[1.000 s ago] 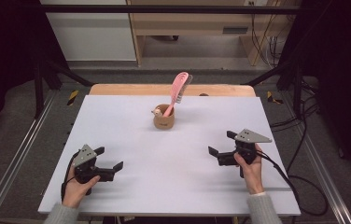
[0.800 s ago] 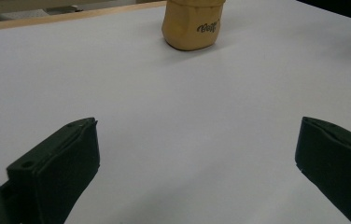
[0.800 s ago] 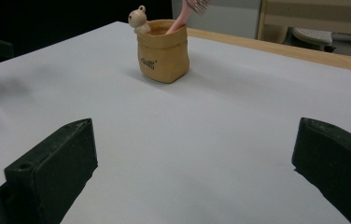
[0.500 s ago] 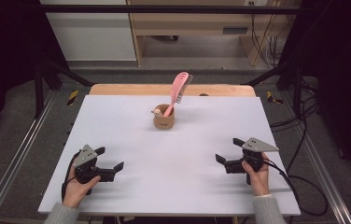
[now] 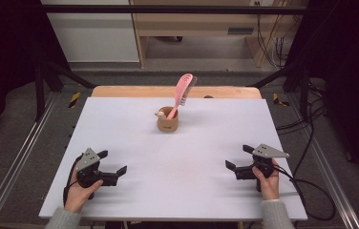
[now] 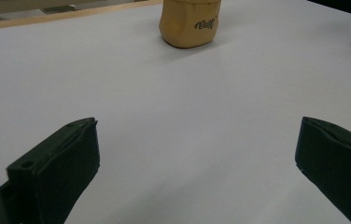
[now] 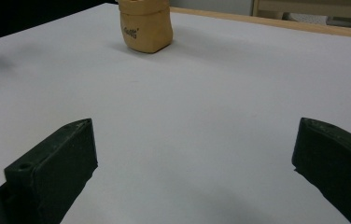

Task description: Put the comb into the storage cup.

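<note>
A tan cup (image 5: 168, 122) stands upright near the middle back of the white table (image 5: 206, 119), with a pink brush (image 5: 182, 93) sticking out of it and leaning right. The same cup (image 6: 190, 22) appears far ahead in the left gripper view and as a tan cup (image 7: 145, 25) in the right gripper view. My left gripper (image 5: 112, 161) rests low at the front left, open and empty. At the front right, my right gripper (image 5: 238, 157) is open too, nothing between its jaws. Both are far from the cup.
A wooden strip (image 5: 134, 90) runs along the table's back edge. Metal frame rails (image 5: 20, 157) flank the table, and cables (image 5: 311, 191) trail on the floor at the right. A wooden bench (image 5: 206, 28) stands behind.
My right gripper has drawn back toward the front edge and slightly right. The left gripper and the cup with the brush have stayed put.
</note>
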Action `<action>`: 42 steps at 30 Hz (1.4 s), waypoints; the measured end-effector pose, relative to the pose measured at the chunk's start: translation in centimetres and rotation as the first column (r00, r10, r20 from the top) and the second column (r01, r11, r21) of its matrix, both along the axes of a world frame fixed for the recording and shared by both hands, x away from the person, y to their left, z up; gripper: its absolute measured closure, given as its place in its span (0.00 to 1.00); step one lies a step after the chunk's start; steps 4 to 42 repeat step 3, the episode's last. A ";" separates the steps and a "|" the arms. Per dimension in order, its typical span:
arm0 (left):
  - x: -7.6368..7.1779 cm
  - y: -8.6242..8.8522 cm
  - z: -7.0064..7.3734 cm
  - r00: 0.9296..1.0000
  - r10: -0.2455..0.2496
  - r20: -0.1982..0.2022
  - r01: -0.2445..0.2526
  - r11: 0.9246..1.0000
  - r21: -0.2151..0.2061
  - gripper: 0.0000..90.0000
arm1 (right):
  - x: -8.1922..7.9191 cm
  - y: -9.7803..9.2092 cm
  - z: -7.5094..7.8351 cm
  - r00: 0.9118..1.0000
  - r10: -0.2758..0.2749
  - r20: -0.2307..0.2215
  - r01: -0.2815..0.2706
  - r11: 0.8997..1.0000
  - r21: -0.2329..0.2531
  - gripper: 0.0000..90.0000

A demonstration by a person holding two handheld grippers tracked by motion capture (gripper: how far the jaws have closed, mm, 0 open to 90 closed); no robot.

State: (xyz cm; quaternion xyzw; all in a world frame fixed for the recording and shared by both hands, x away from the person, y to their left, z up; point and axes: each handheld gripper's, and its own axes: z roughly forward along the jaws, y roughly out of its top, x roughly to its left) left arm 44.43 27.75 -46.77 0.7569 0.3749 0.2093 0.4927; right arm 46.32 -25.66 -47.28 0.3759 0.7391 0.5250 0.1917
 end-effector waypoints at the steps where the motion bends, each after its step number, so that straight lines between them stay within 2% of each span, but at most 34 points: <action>1: 0.0 0.0 0.0 1.000 -0.001 -0.001 0.001 1.000 0.001 0.00 | 0.0 0.0 0.0 1.000 -0.002 0.000 0.002 1.000 0.001 0.00; 42: 0.0 0.0 0.0 1.000 -0.002 -0.002 0.002 1.000 0.002 0.00 | 0.0 0.0 0.0 1.000 0.002 -0.002 -0.002 1.000 0.004 0.00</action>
